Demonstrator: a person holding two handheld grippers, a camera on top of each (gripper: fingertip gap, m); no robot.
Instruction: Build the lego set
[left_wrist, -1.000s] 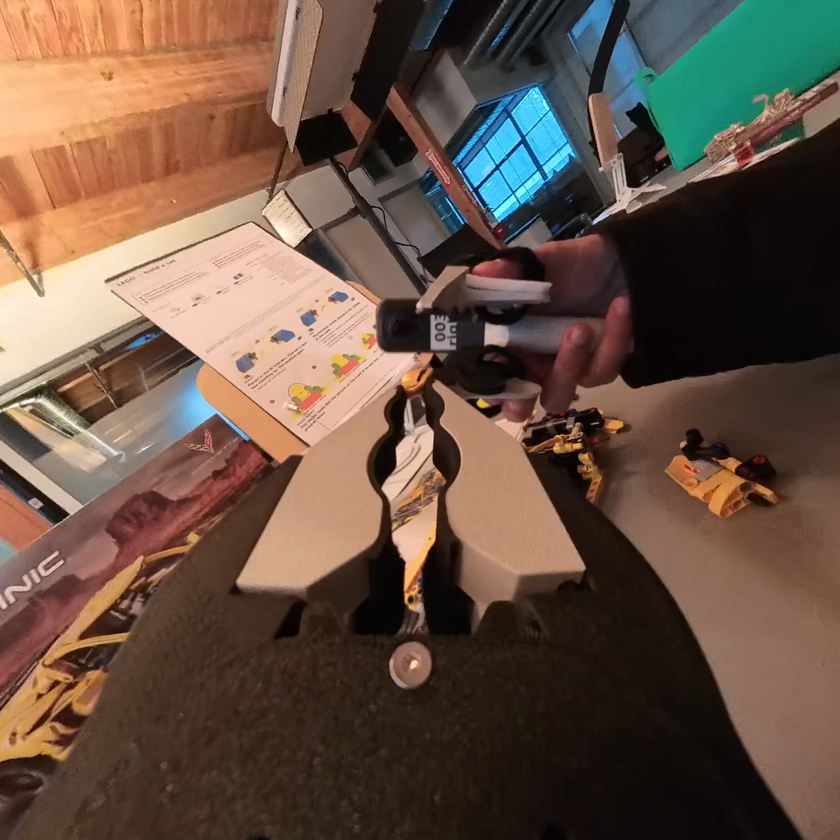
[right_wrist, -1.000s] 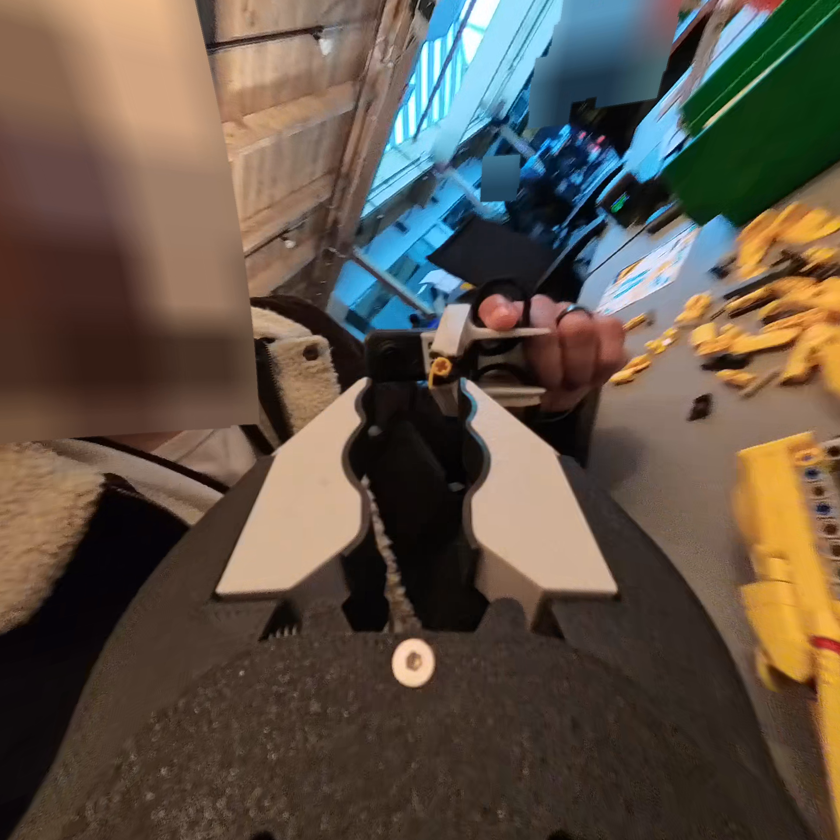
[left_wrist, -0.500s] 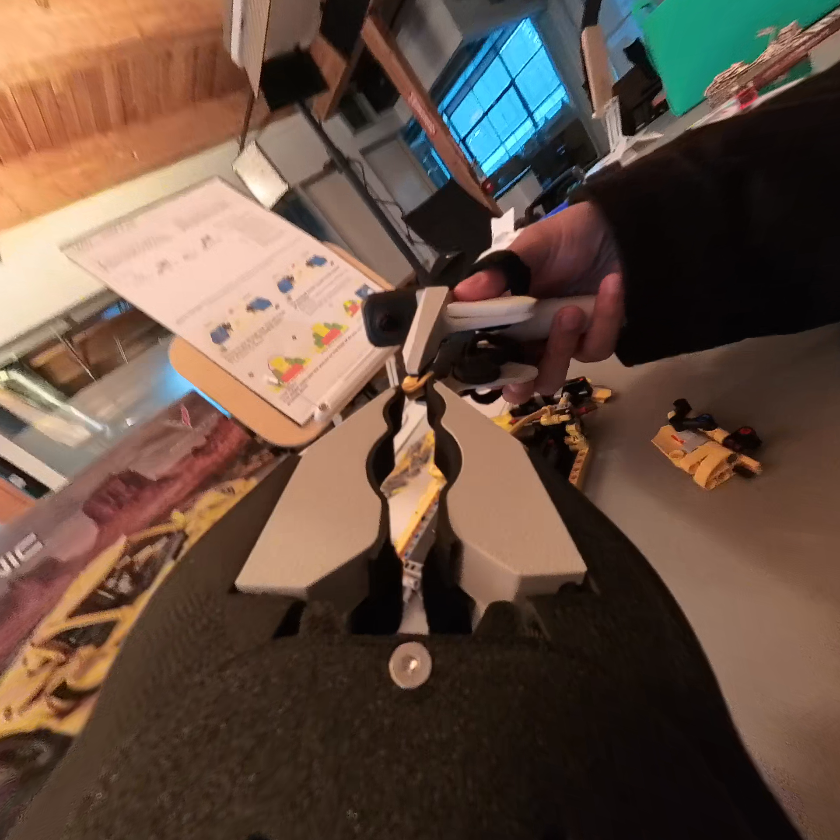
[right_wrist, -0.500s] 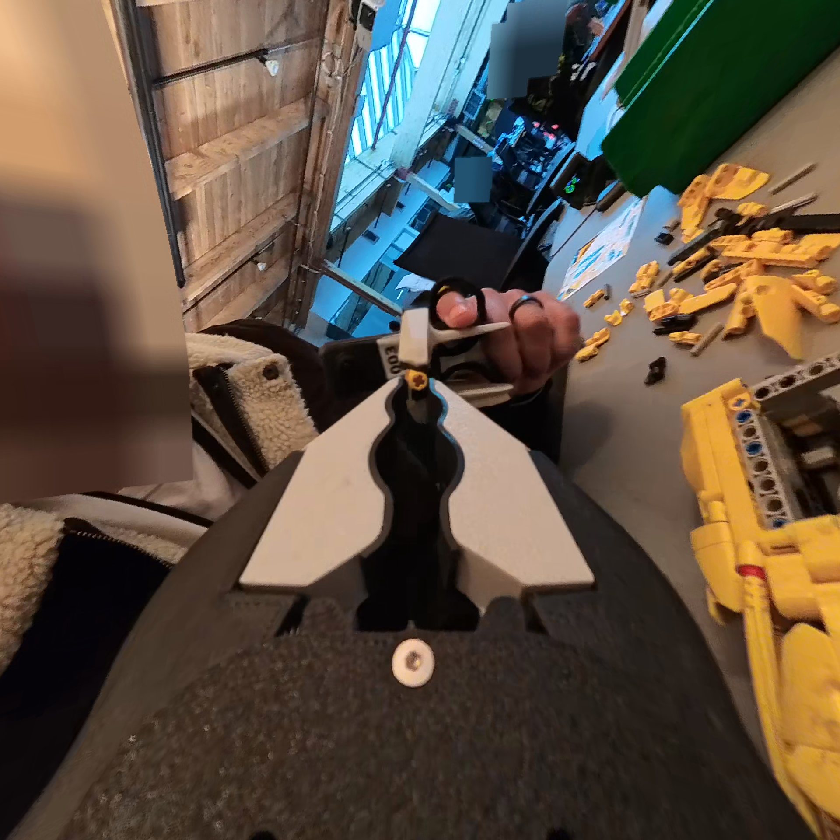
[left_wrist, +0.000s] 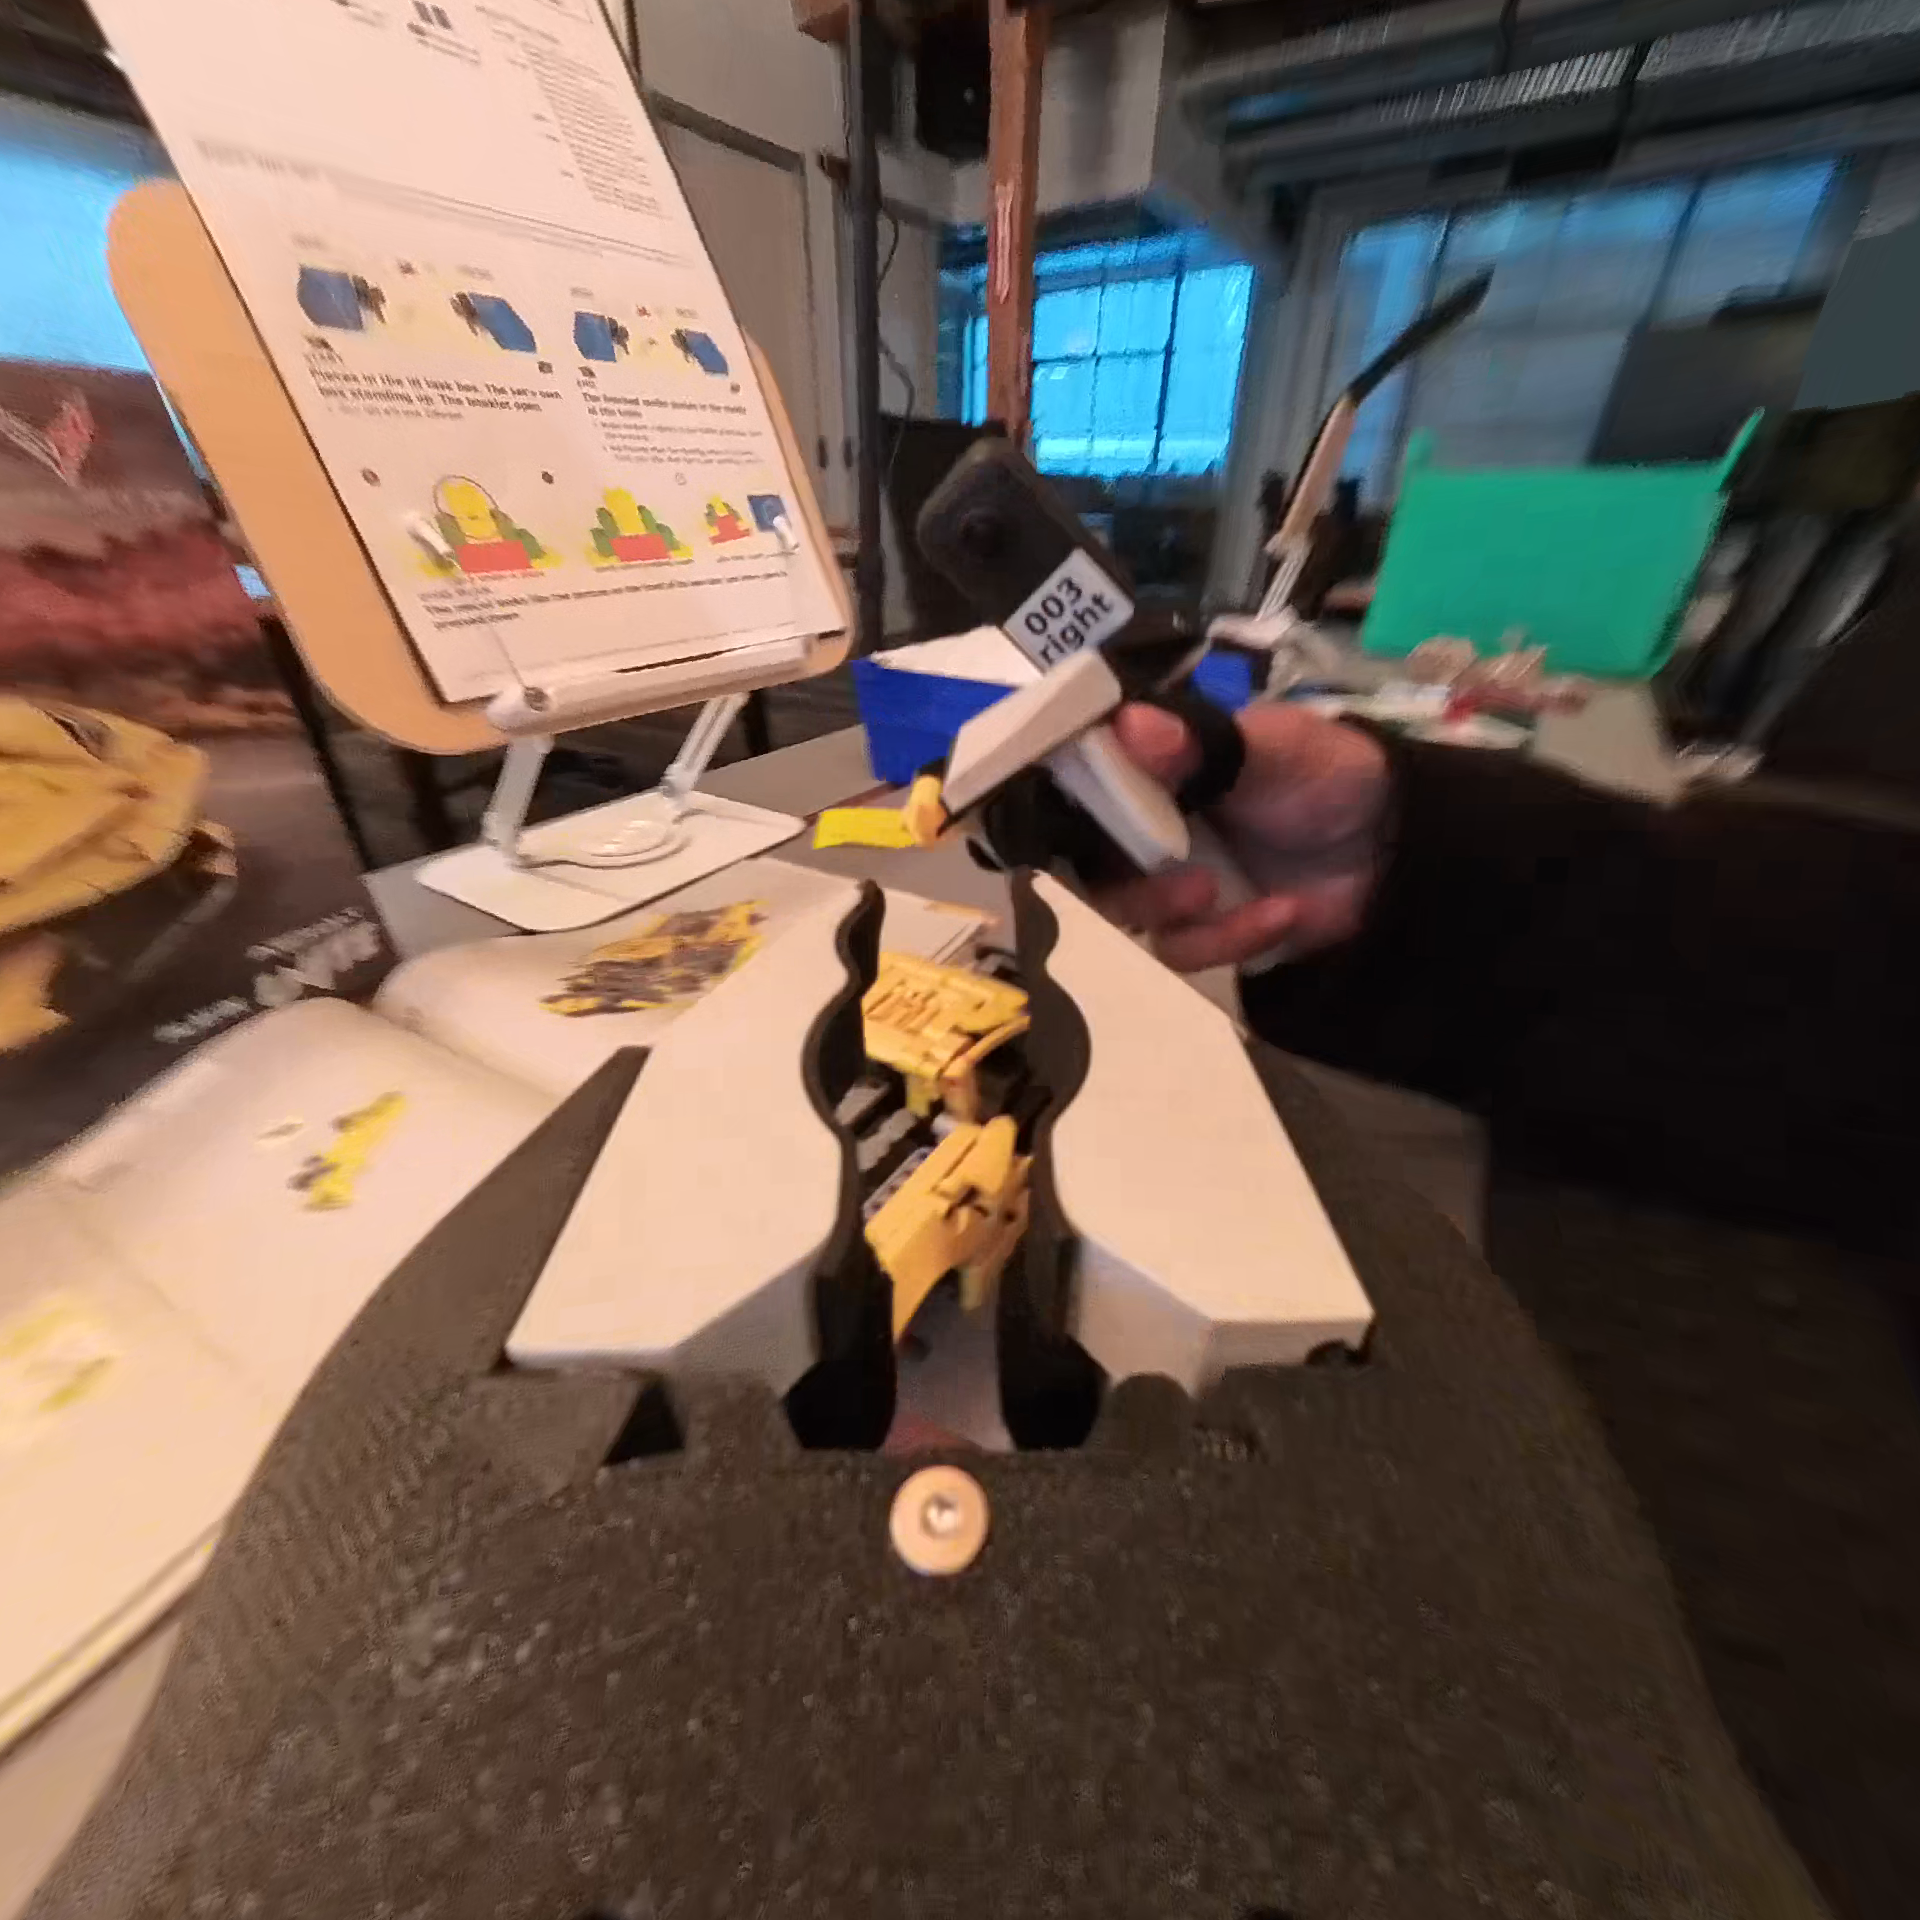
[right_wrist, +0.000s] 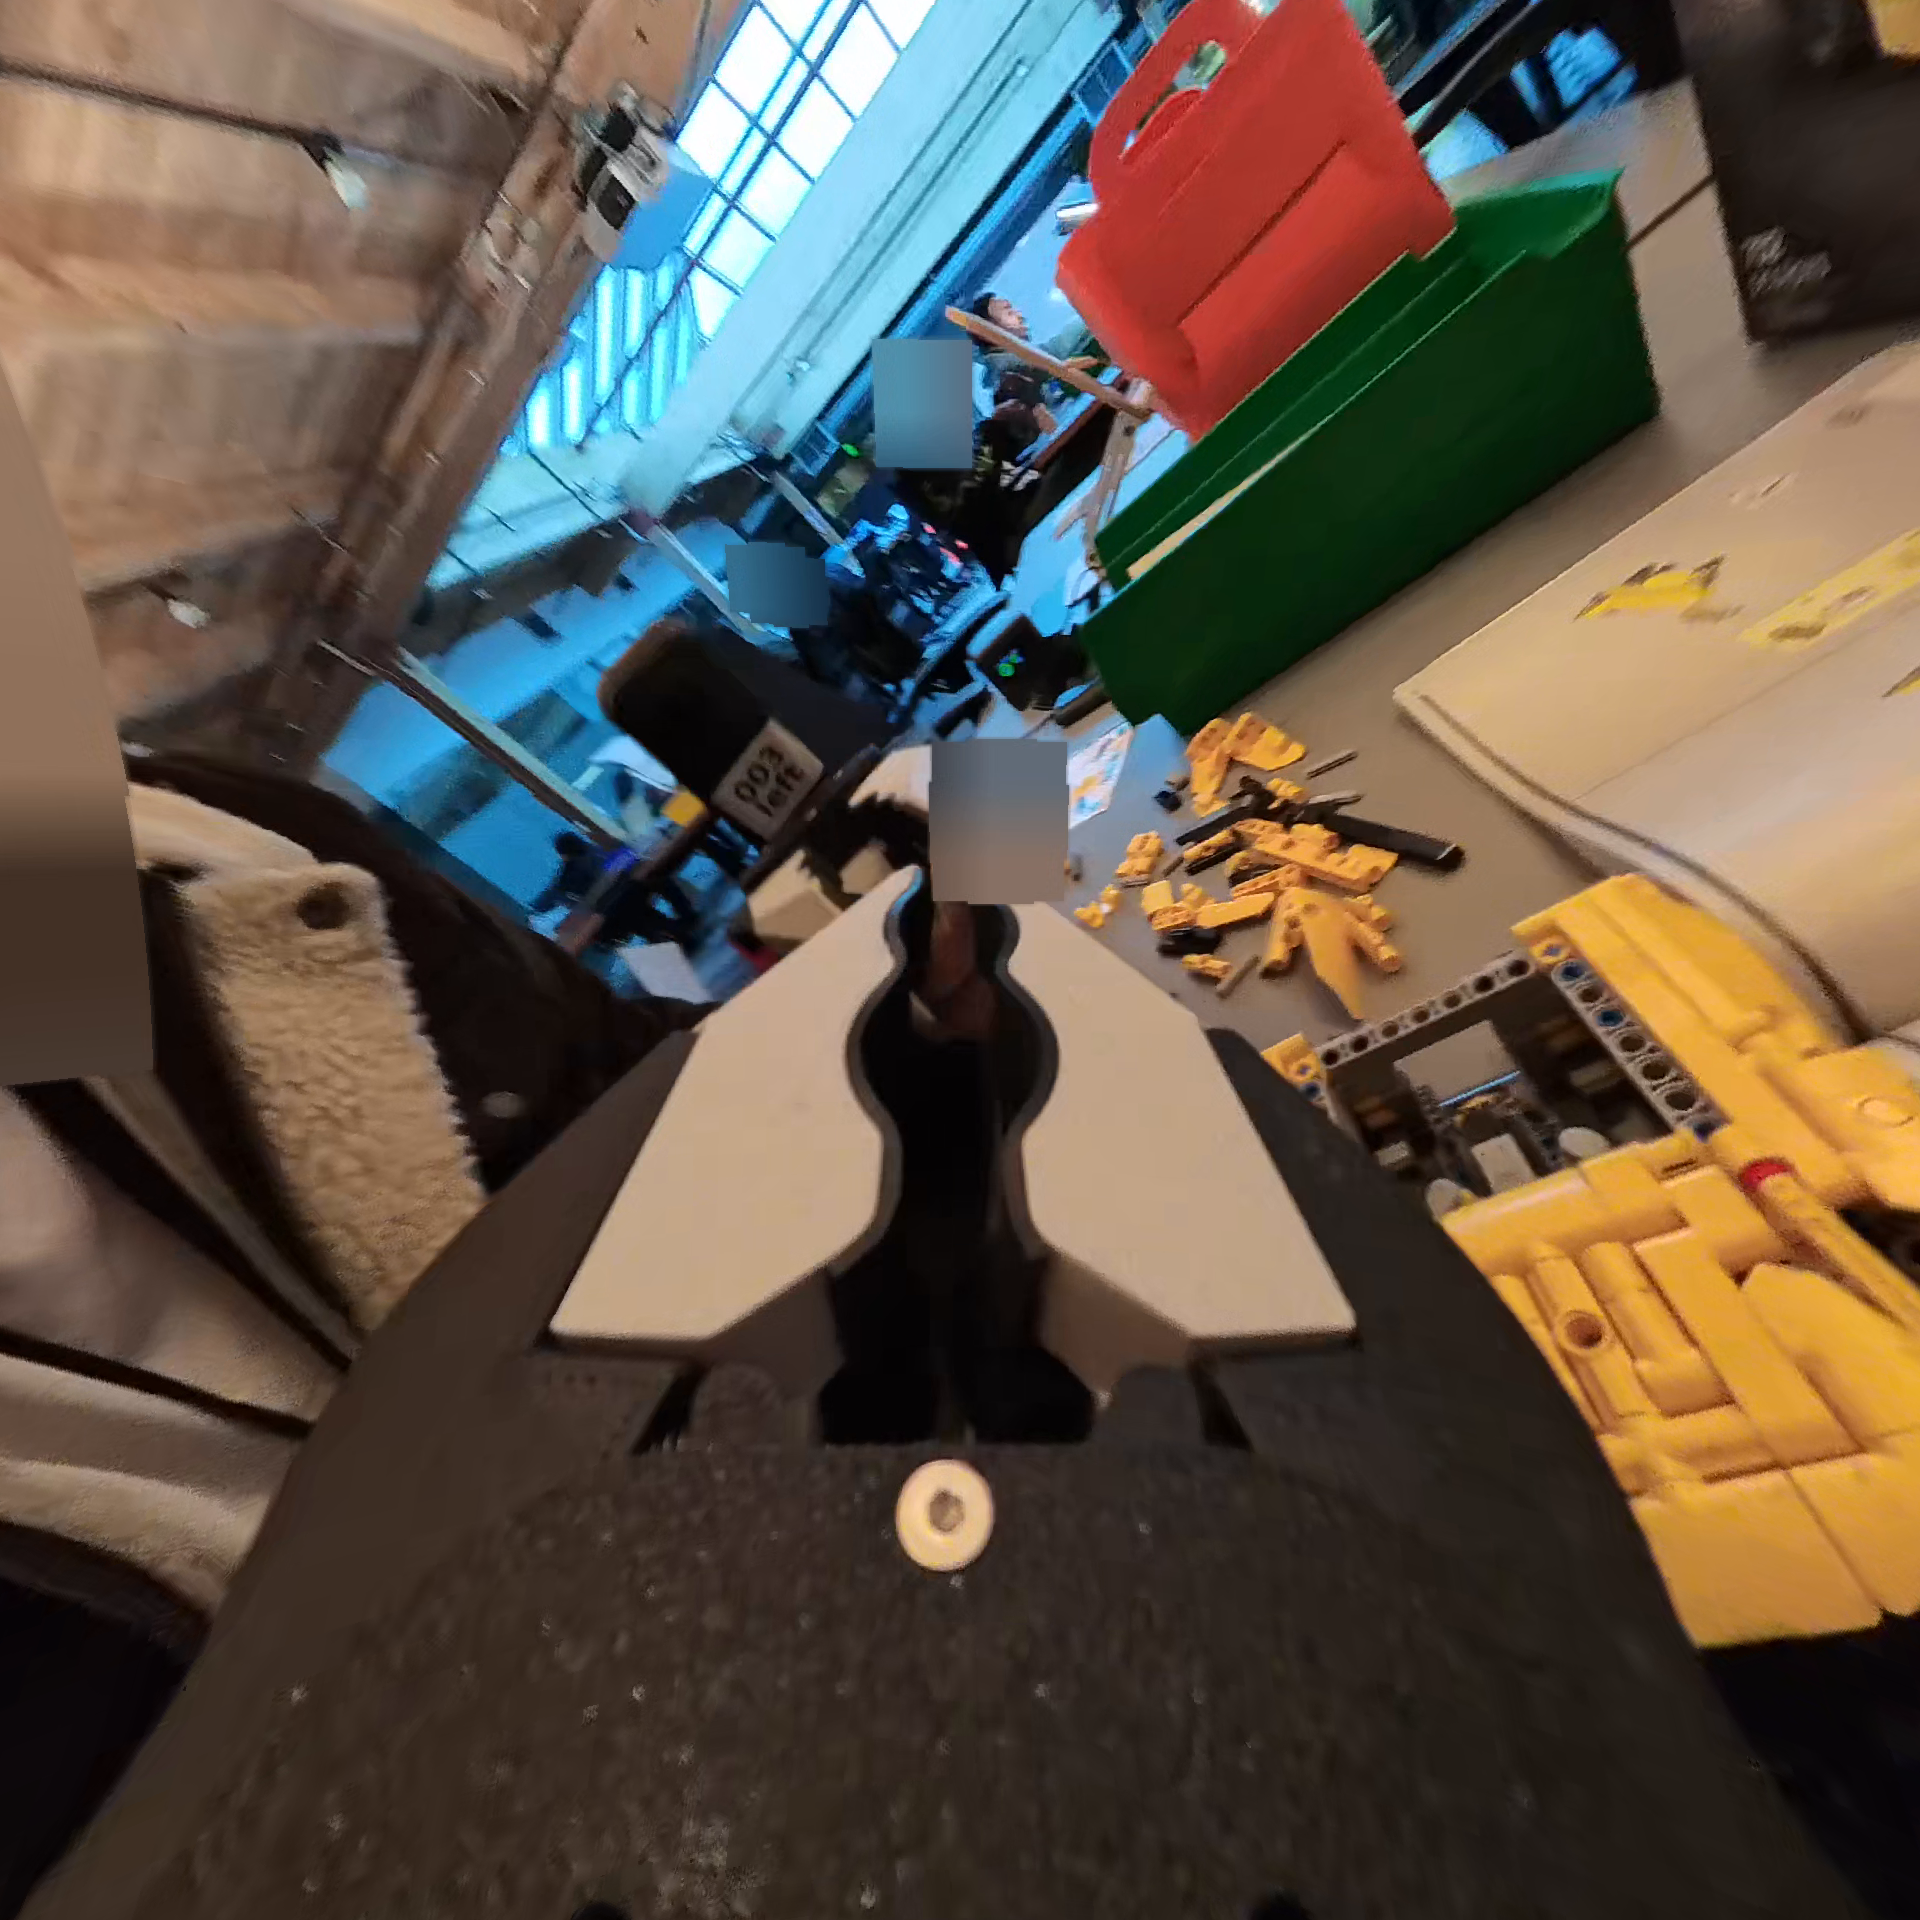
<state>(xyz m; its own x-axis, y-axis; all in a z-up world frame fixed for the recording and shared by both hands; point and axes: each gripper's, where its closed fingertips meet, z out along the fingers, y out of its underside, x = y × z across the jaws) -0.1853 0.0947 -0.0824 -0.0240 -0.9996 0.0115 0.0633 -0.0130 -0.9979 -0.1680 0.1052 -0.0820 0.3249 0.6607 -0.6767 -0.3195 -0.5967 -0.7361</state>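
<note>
Lego car (left_wrist: 940, 1132) parts, yellow, sit on the surface (right_wrist: 1299, 686) and show through the gap between the left fingers (left_wrist: 727, 1143), which are a little apart and hold nothing. Just past their tips, the right gripper (left_wrist: 930, 805) pinches a small yellow piece (left_wrist: 923, 812). In its own view the right fingers (right_wrist: 748, 1132) stand nearly closed with the piece hidden, and loose yellow bricks (right_wrist: 1268, 883) lie off to their right.

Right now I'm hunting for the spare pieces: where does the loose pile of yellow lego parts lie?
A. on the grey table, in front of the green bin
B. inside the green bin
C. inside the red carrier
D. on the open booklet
A: in the right wrist view the loose yellow parts lie scattered on the grey table, just in front of the green bin.
</note>
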